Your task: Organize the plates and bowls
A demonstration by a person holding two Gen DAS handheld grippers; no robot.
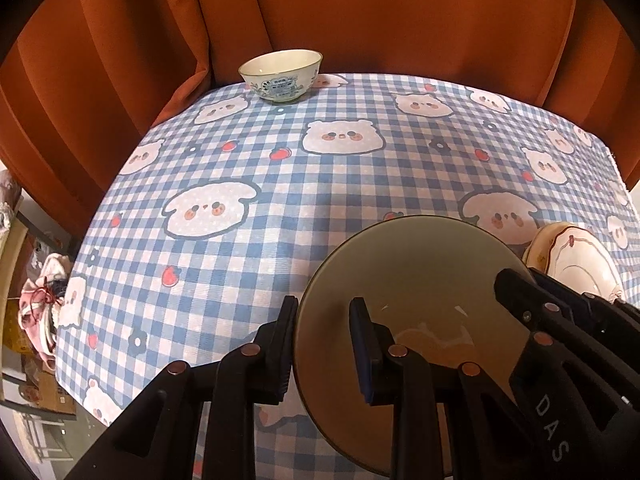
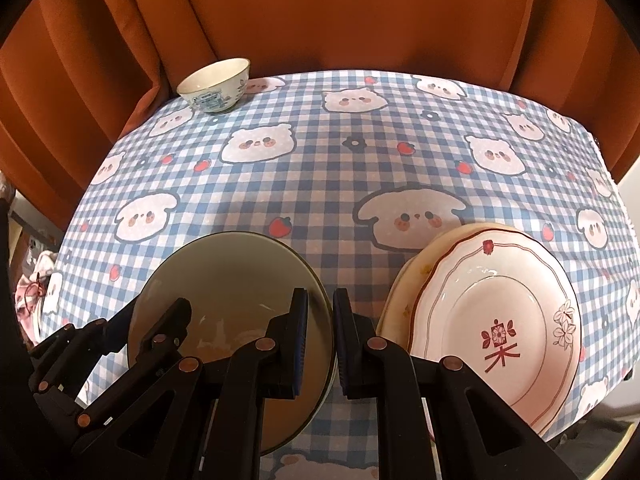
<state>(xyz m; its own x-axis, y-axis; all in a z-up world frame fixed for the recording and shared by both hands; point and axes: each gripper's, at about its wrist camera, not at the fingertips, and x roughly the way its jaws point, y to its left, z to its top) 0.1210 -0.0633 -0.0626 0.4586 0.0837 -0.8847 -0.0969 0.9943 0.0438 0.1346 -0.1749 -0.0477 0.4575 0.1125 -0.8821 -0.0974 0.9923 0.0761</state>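
An olive-green bowl (image 1: 416, 268) (image 2: 228, 268) is near the table's front. My left gripper (image 1: 325, 344) straddles its left rim, one finger outside, one inside, with a visible gap. My right gripper (image 2: 321, 340) straddles its right rim the same way. Whether either clamps the rim is unclear. A small patterned bowl (image 1: 281, 74) (image 2: 215, 85) stands at the far left corner. A pink plate (image 2: 496, 328) (image 1: 576, 264) lies on a cream plate (image 2: 404, 280) right of the green bowl.
The table carries a blue checked cloth with bear prints (image 1: 280, 184) (image 2: 320, 168). An orange curtain (image 1: 360, 12) (image 2: 320, 12) hangs behind it. Clutter sits on the floor at the left (image 1: 40, 300).
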